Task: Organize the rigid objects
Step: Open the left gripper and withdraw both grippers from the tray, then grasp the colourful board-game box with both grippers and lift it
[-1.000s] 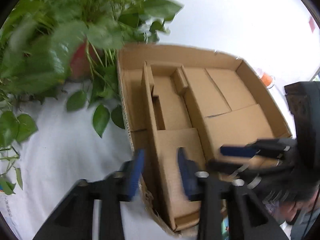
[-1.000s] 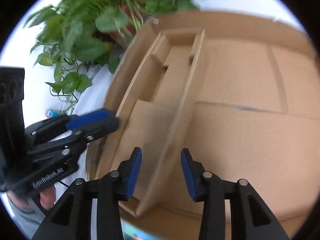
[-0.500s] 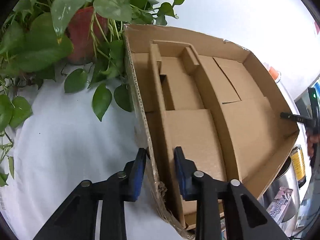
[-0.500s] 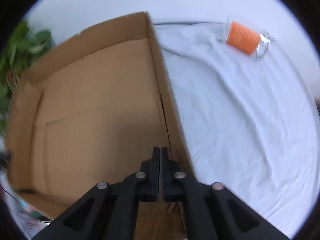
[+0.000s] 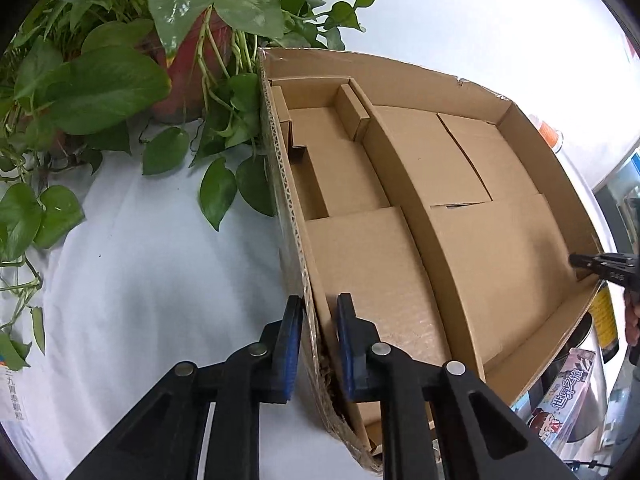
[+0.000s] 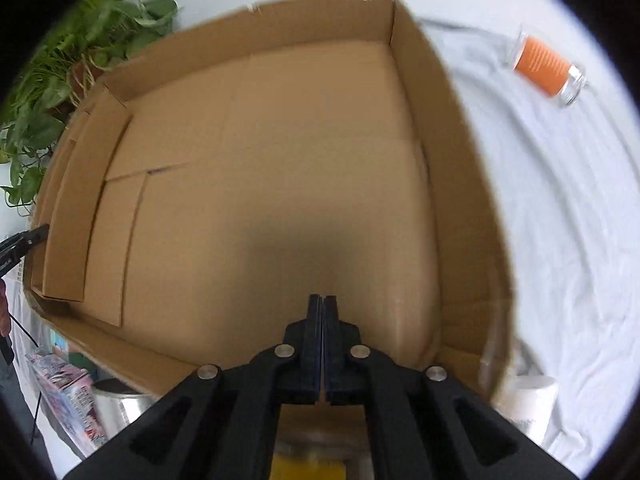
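Note:
A large open cardboard box [image 5: 500,240] with inner cardboard dividers lies on the white cloth. My left gripper [image 5: 318,320] straddles the box's left wall near its front corner, one pad on each side, nearly closed on it. My right gripper [image 6: 322,312] is shut with nothing between its pads, over the box floor [image 6: 280,184] near the front. Its tip also shows in the left wrist view [image 5: 592,262] at the box's right wall. A glass jar with an orange label [image 6: 546,68] lies on the cloth to the right of the box.
A potted green plant [image 5: 176,56] stands against the box's far left corner. A metal tin [image 5: 588,392] and a printed packet [image 5: 560,400] sit at the box's front right. A white roll [image 6: 528,404] lies by the box's front corner.
My left gripper has closed in onto the box's left wall. My right gripper has shut and swung from the box's left side to its right, now over the box floor.

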The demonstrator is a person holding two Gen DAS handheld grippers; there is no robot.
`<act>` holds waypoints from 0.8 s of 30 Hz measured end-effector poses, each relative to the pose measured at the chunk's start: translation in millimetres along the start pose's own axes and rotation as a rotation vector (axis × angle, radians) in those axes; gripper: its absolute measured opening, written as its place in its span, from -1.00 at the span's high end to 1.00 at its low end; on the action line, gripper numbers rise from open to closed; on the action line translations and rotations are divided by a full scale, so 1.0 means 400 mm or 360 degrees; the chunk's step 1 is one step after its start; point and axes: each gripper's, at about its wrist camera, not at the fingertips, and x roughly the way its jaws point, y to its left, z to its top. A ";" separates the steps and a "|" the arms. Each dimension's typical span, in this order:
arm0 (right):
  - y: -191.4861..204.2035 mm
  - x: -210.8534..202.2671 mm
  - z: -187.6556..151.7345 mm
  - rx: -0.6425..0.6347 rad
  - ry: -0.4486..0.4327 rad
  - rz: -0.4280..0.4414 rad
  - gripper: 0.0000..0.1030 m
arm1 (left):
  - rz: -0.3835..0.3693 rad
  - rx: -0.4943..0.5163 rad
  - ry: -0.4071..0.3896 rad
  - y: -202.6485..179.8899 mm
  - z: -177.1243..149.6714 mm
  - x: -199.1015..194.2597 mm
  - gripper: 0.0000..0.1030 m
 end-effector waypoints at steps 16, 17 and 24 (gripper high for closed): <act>0.303 -0.309 -0.353 -0.0495 -0.0367 0.0690 -0.78 | -0.0408 -0.0043 -0.0360 -0.208 -0.352 -0.334 -0.99; 0.326 -0.294 -0.374 -0.0521 -0.0335 0.0682 -0.78 | -0.0480 -0.0099 -0.0319 -0.216 -0.380 -0.315 -0.99; 0.371 -0.170 -0.441 -0.0461 -0.0137 0.0415 -0.79 | -0.0570 -0.0195 -0.0134 -0.283 -0.456 -0.190 -0.37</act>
